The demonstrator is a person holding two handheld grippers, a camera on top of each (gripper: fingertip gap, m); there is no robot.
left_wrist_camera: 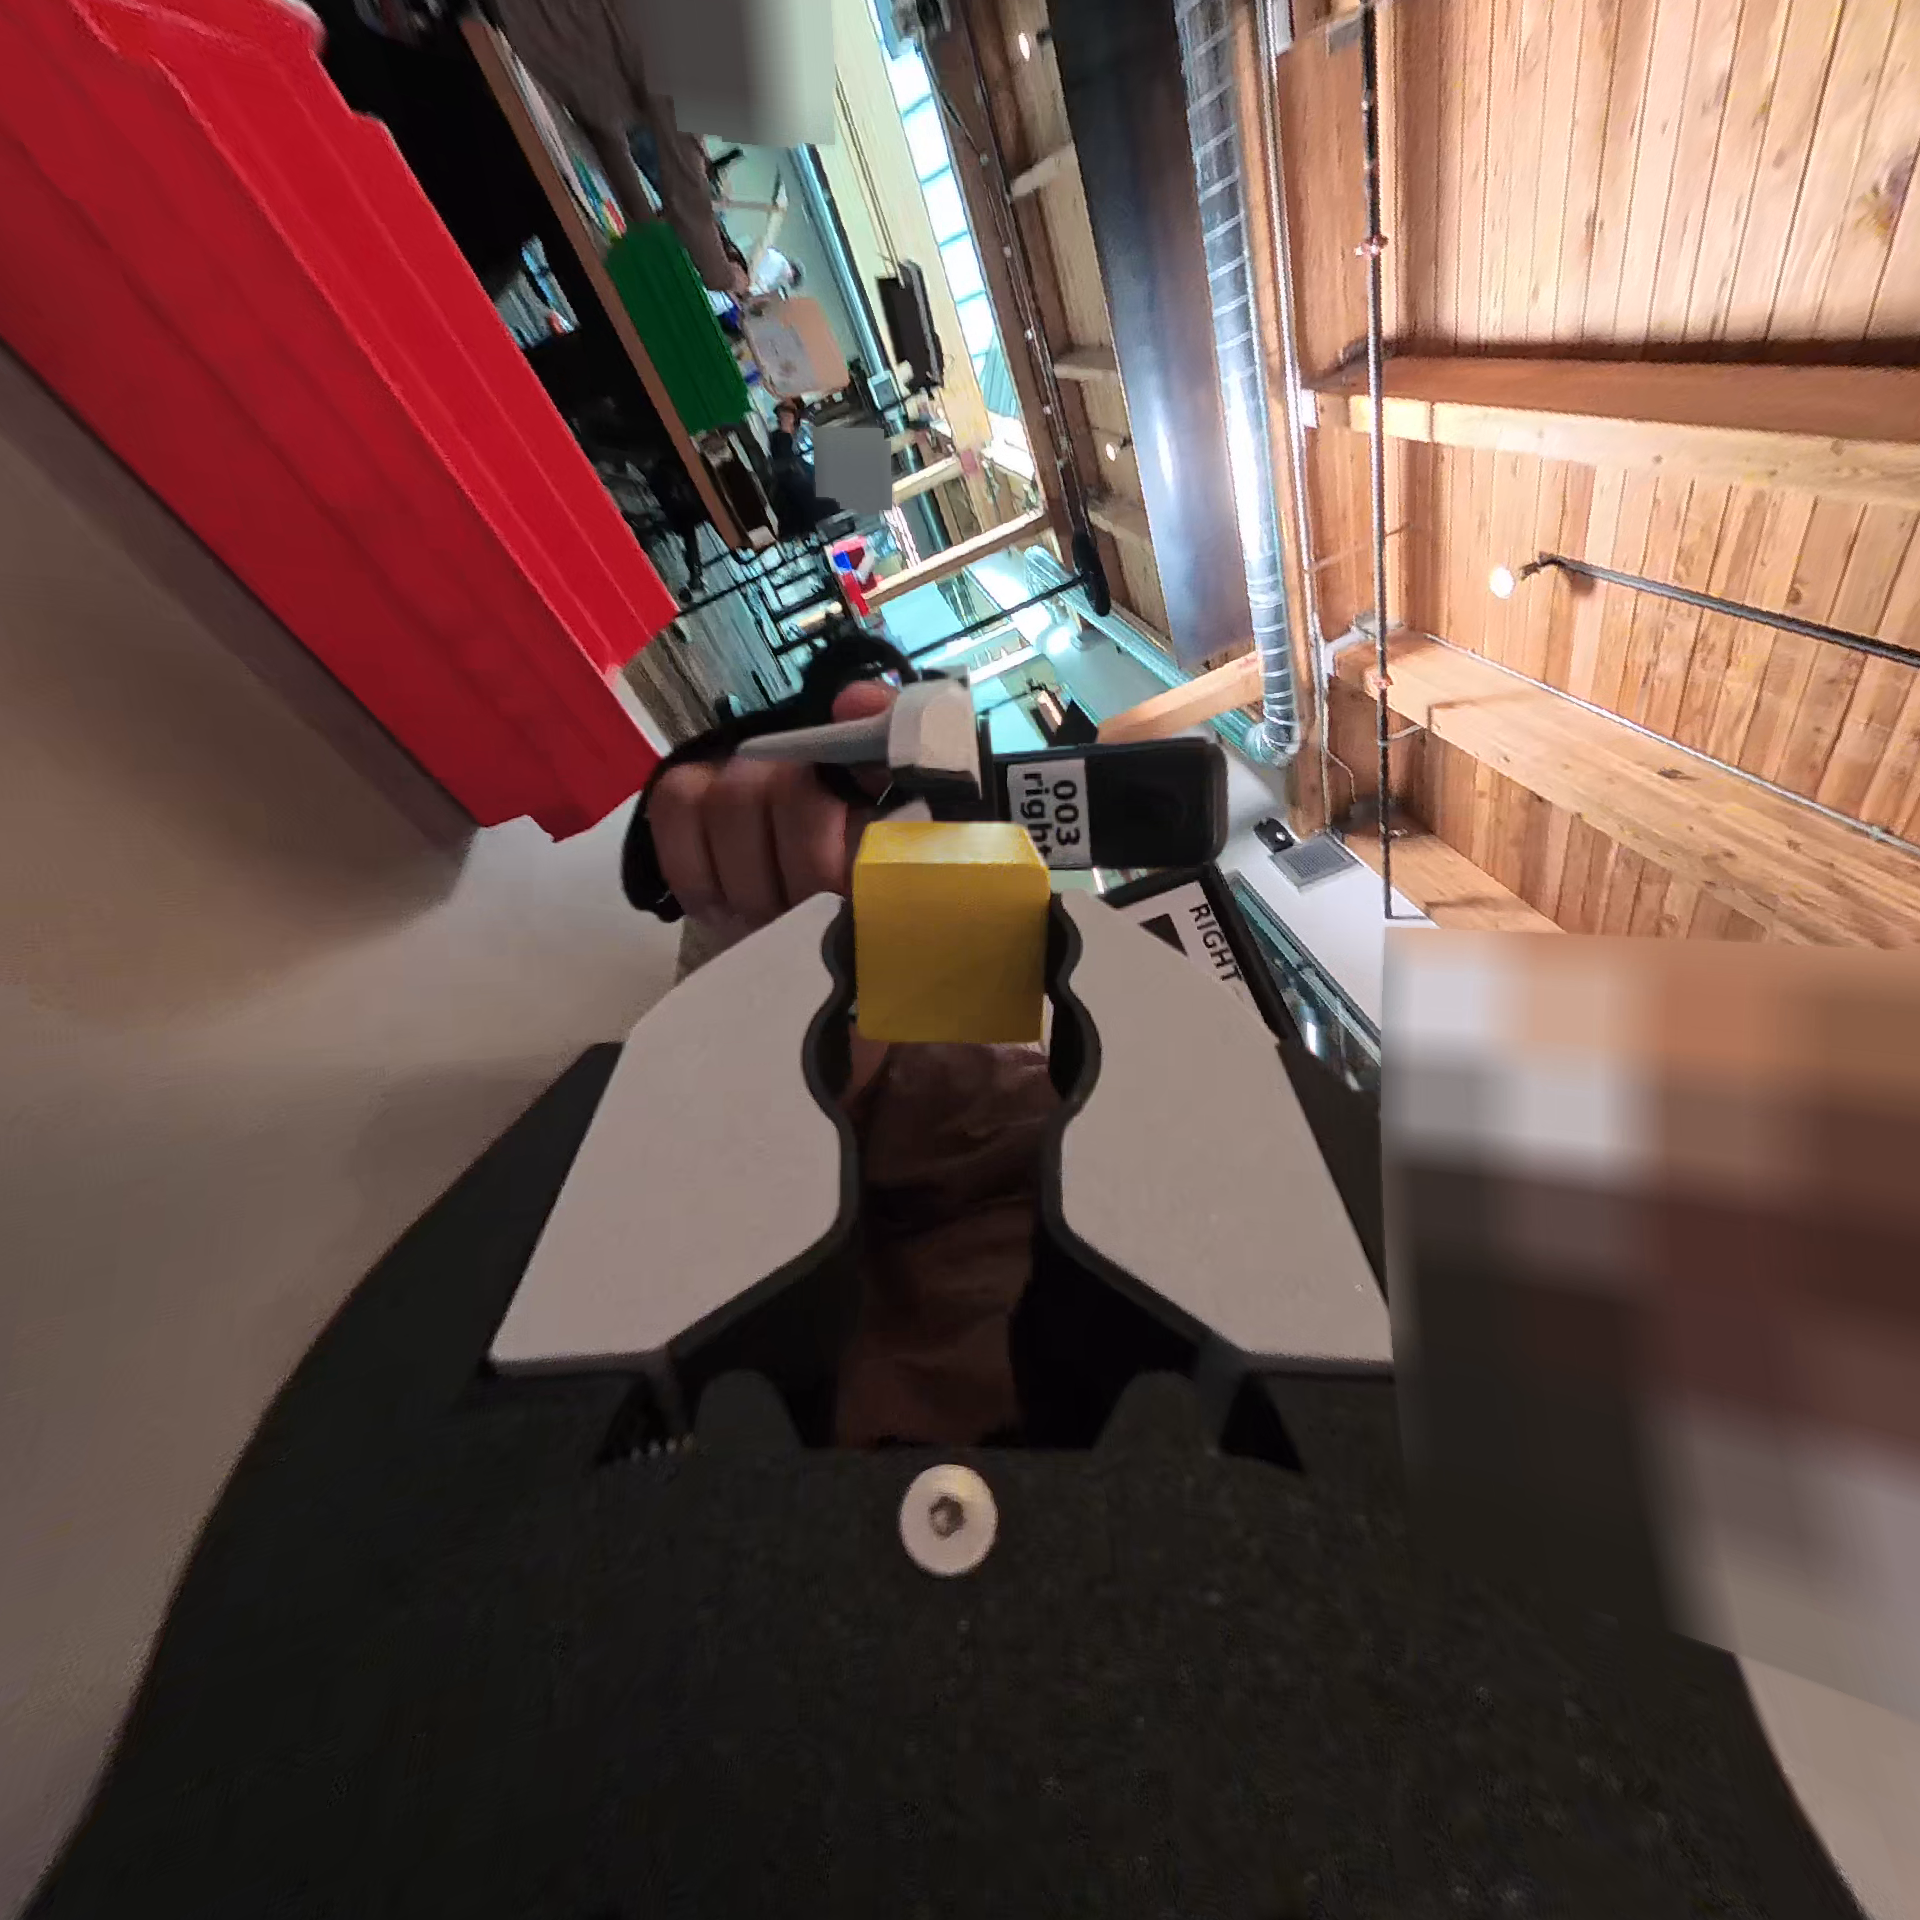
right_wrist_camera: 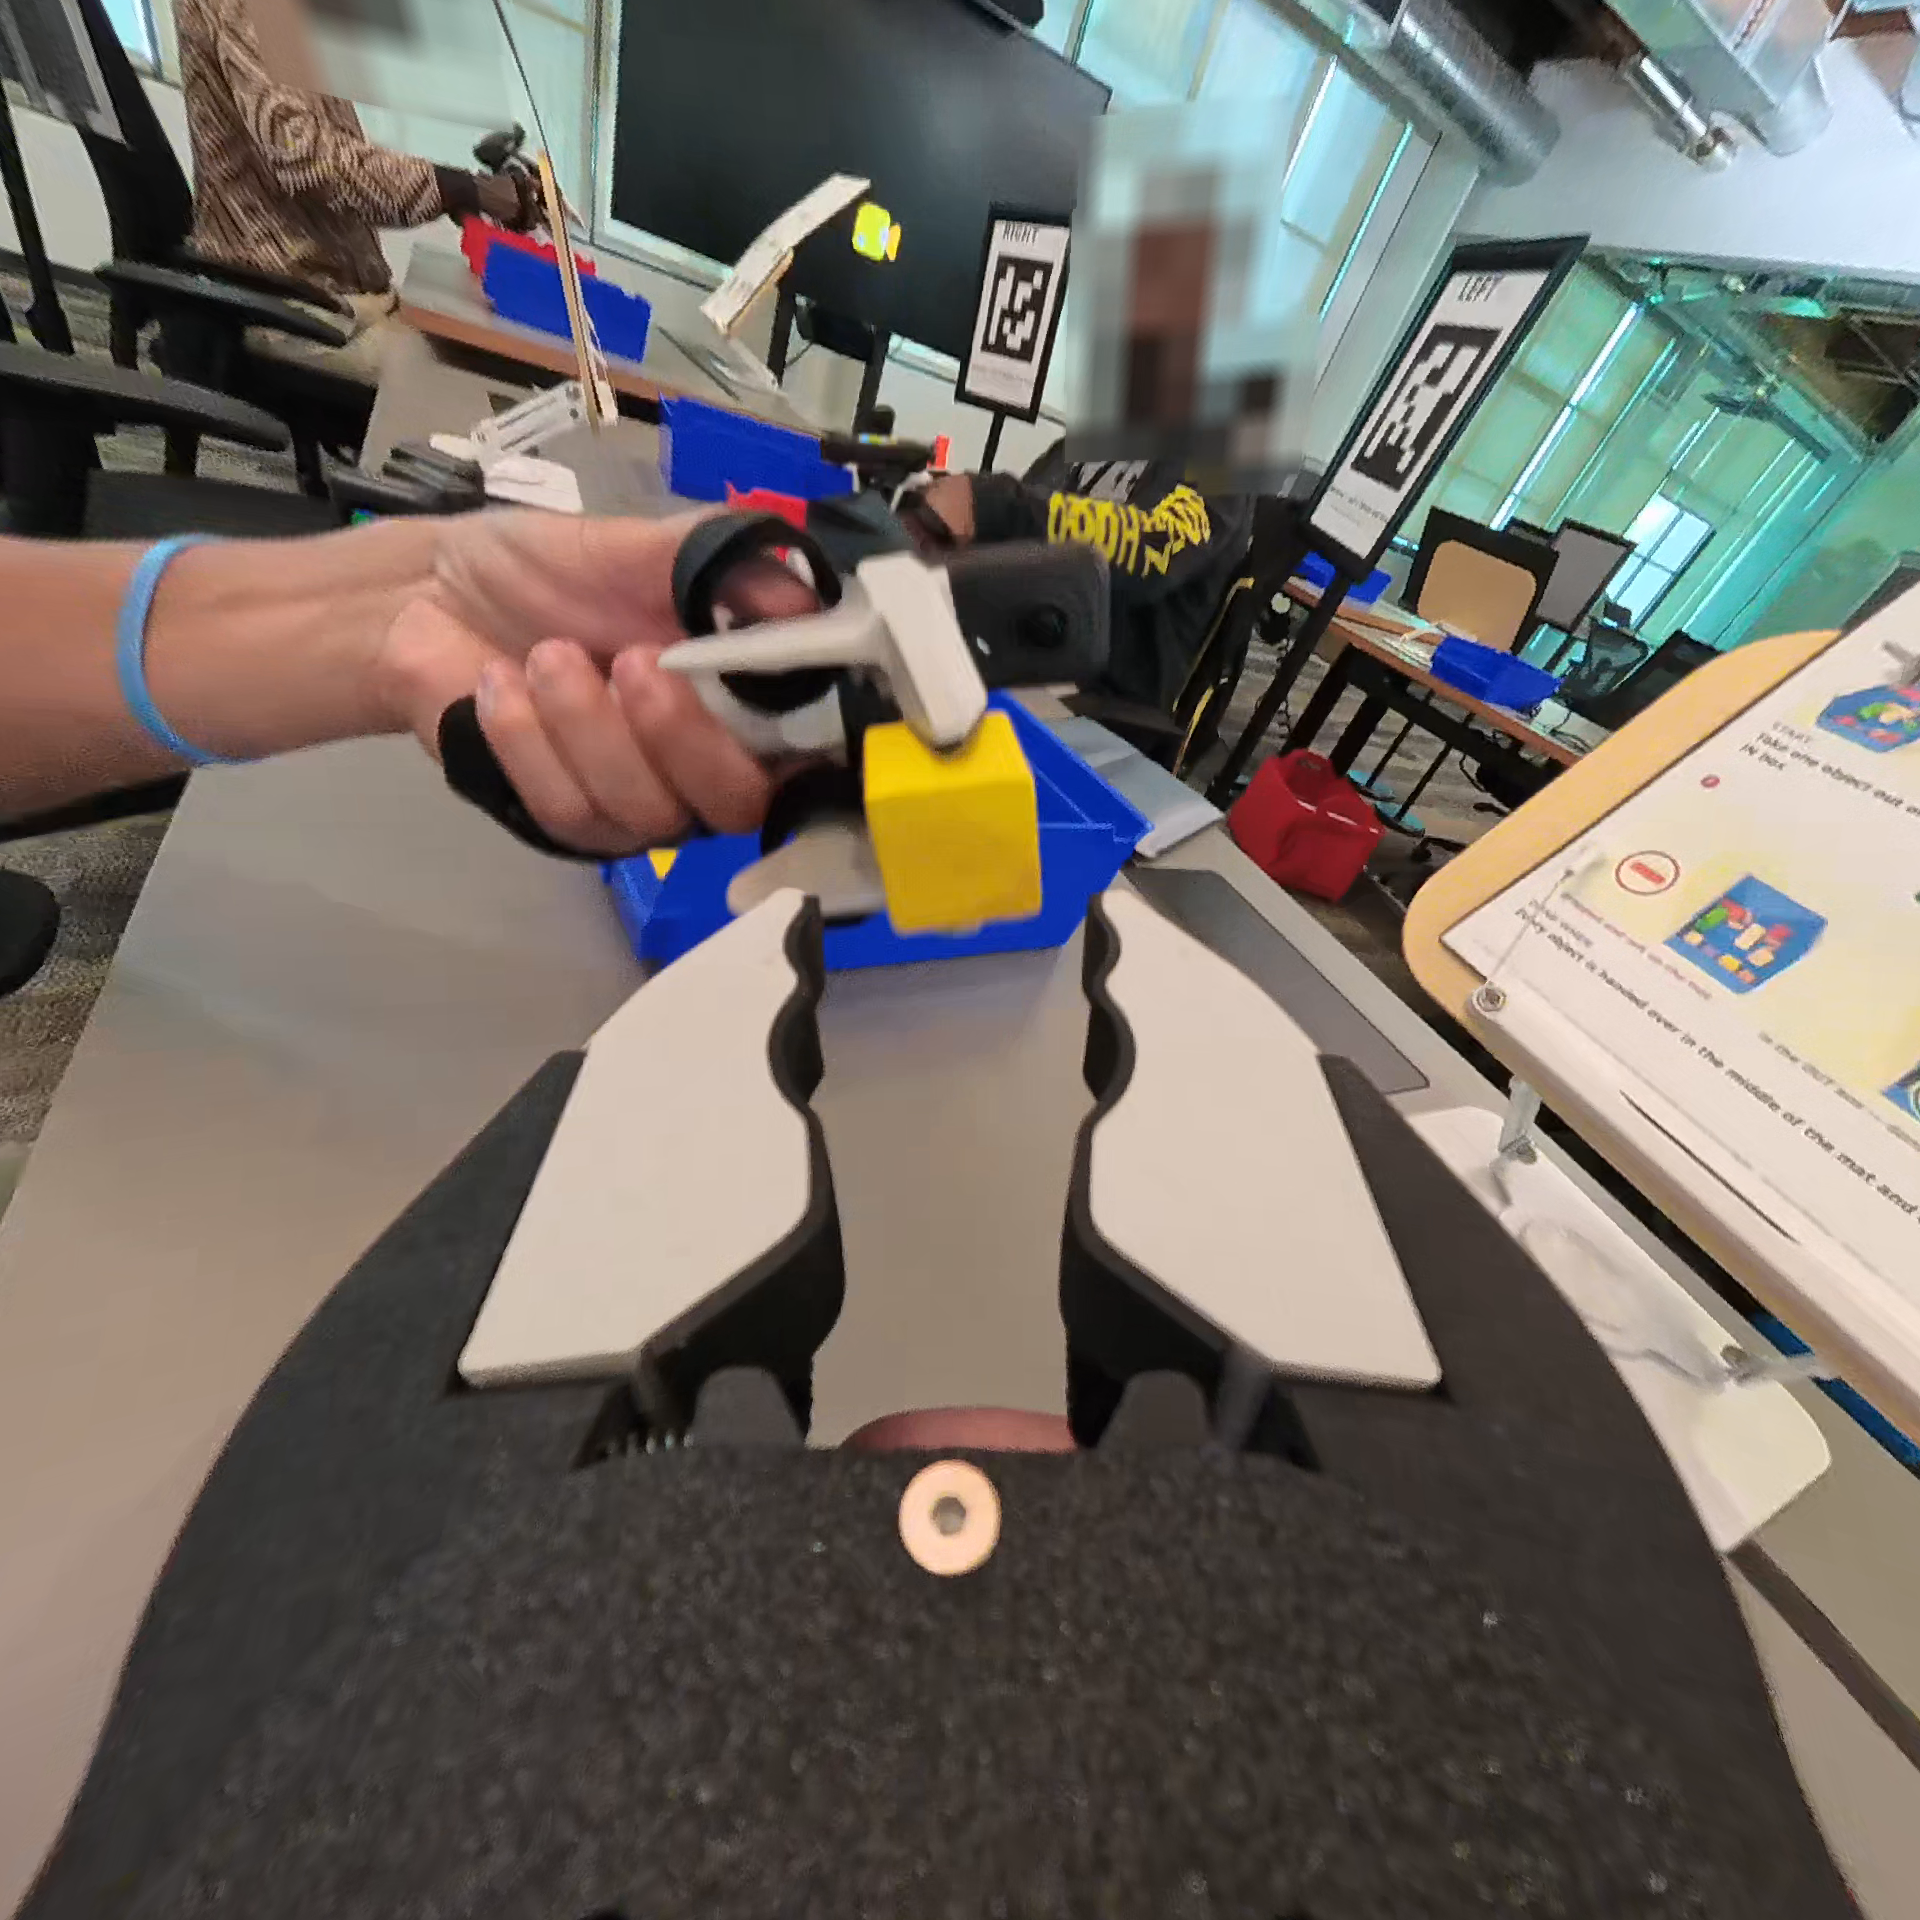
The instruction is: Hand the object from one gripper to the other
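Note:
A yellow cube point(left_wrist_camera: 948, 935) is clamped between the two grey fingers of my left gripper point(left_wrist_camera: 951, 920), which is shut on it and holds it in the air. In the right wrist view the same cube point(right_wrist_camera: 951, 821) sits in the left gripper point(right_wrist_camera: 883, 805), held by a person's hand point(right_wrist_camera: 582, 707). My right gripper point(right_wrist_camera: 948, 920) is open, its fingertips just short of the cube's near face, one to each side. The right gripper also shows in the left wrist view point(left_wrist_camera: 935, 769), just behind the cube.
A blue bin point(right_wrist_camera: 1081, 831) stands on the grey table point(right_wrist_camera: 312, 987) under the cube. A red bin point(left_wrist_camera: 312, 416) is at the left of the left wrist view. An instruction board point(right_wrist_camera: 1714, 914) leans at the right. Other people and tables are farther back.

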